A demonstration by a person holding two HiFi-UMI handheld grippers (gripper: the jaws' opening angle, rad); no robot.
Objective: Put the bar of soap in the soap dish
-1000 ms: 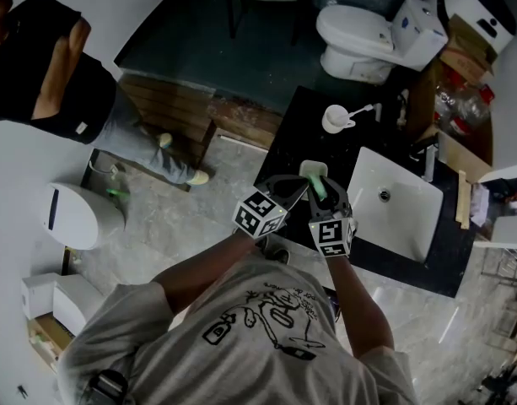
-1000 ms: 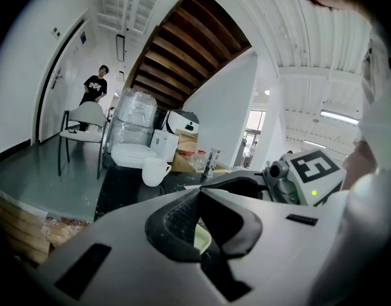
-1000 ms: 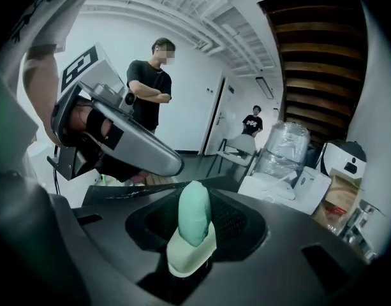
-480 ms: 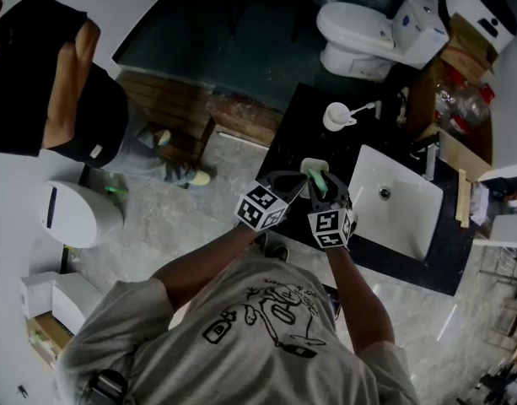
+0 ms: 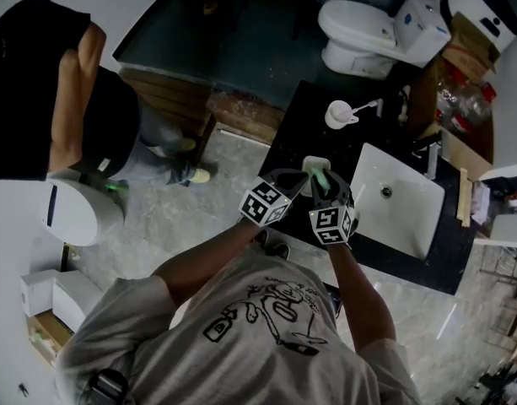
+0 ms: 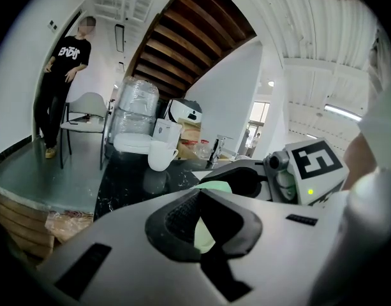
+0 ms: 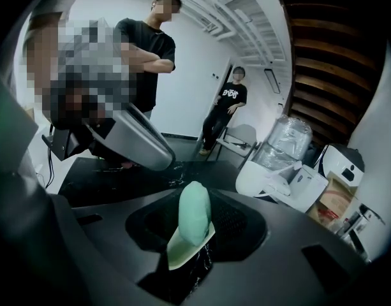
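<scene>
Right gripper (image 5: 323,186) clamped on bar of soap (image 7: 194,220), over soap dish (image 5: 314,164) on black counter (image 5: 293,133). Soap dish mostly covered by both grippers from above. Only pale sliver shows below soap through jaw gap; soap-to-dish contact unclear. Soap: pale green, rounded oval, matte, standing on edge between pads. Left gripper (image 6: 199,199) closed, tips together, nothing gripped, just beside right gripper.
</scene>
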